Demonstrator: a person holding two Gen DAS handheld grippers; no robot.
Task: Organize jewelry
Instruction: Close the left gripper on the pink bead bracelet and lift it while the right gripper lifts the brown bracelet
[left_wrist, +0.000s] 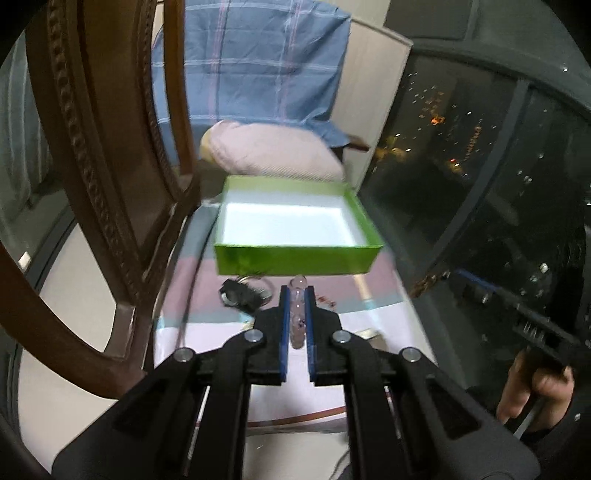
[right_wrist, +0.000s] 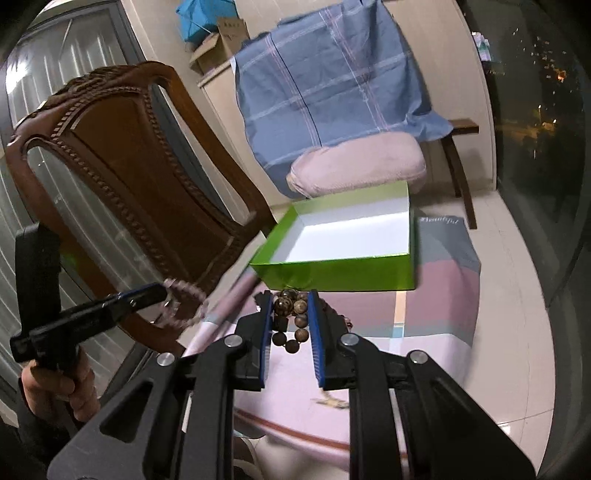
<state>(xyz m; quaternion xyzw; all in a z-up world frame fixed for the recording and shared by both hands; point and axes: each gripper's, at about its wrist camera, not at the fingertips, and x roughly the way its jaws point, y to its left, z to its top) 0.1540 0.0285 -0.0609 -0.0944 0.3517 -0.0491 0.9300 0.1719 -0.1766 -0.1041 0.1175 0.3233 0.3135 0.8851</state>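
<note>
The left gripper (left_wrist: 296, 295) clamps a pale pink bead bracelet (left_wrist: 297, 314), the right gripper (right_wrist: 291, 299) clamps a brown bead bracelet (right_wrist: 290, 306), both just short of the green box (right_wrist: 347, 236), and only the right wrist view shows the pink loop dangling.

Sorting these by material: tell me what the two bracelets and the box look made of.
Pink bracelet in left gripper: translucent pale beads, likely glass or crystal.
Brown bracelet in right gripper: mottled, dull-gloss beads, probably wood or seed.
Box: thin straight walls, glossy green outside, white inside, apparently coated cardboard.

We saw a table covered with a striped cloth (right_wrist: 439, 288) in pink, grey and pale bands. On the cloth stood an open green box (right_wrist: 343, 275) with a white inside, and near its front wall lay a small dark object (left_wrist: 238, 295).
</note>
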